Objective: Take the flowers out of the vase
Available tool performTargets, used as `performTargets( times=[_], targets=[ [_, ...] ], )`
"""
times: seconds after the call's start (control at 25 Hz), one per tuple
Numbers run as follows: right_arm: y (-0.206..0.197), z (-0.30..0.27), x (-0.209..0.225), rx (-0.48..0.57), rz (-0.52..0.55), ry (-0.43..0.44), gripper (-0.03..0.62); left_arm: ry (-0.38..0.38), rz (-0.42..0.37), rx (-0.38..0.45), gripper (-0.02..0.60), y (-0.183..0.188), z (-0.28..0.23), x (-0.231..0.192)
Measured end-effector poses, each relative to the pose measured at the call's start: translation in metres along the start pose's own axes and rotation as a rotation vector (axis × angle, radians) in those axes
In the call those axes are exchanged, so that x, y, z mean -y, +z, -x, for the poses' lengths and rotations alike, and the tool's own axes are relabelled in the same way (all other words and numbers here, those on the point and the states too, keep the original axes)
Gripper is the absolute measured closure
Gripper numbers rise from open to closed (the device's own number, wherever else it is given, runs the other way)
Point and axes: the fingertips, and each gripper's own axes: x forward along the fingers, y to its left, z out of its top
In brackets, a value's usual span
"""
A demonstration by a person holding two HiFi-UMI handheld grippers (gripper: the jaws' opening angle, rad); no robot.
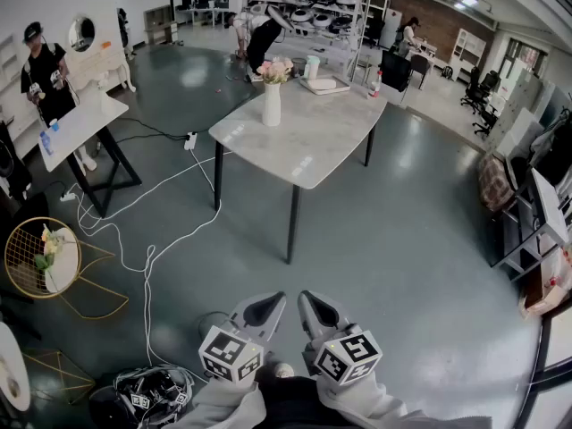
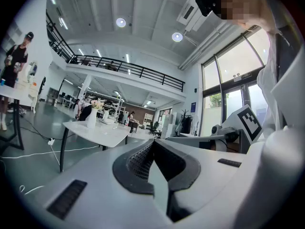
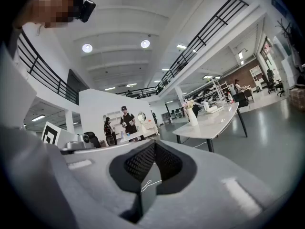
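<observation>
the vase [image 1: 272, 104] is white, the flowers [image 1: 274, 70] pink and cream. the table [image 1: 313, 141] has a pale grey top and black legs. the left gripper [image 1: 268, 309] and right gripper [image 1: 315, 311] are light grey, with black-and-white square markers.

The person holds both tongs low and close to the body, side by side and level, pointing ahead. The left tongs [image 1: 269, 307] and the right tongs [image 1: 312, 305] sit just beside each other, their tips angled slightly towards one another without touching. Each carries a marker cube [image 1: 231, 354] at its rear, nearest the body. Light grey sleeves [image 1: 221, 407] cover both forearms behind the cubes. In the left gripper view the left tongs [image 2: 153, 144] have their jaws together with nothing between them. In the right gripper view the right tongs [image 3: 153, 149] are likewise closed and empty.
</observation>
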Motion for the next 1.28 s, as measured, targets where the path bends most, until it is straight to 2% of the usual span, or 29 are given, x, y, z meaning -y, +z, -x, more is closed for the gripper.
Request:
performTargets(
  times=[0.2, 0.48, 0.8, 1.28],
  targets=[
    [-0.002, 0.004, -0.001, -0.005, -0.019, -0.006, 0.595, -0.005, 0.007, 0.001, 0.580, -0.001, 0.004, 0.006],
    [-0.004, 0.009, -0.001, -0.008, -0.057, -0.017, 0.595, 0.028, 0.031, 0.001, 0.580, -0.003, 0.011, 0.008],
    [-0.006, 0.006, 0.020, -0.016, -0.083, -0.043, 0.595, 0.041, 0.049, 0.013, 0.580, -0.005, 0.001, 0.004],
    [0.005, -0.027, 0.049, -0.035, -0.065, -0.050, 0.595, 0.039, 0.089, 0.020, 0.580, 0.001, -0.040, -0.036]
  ],
)
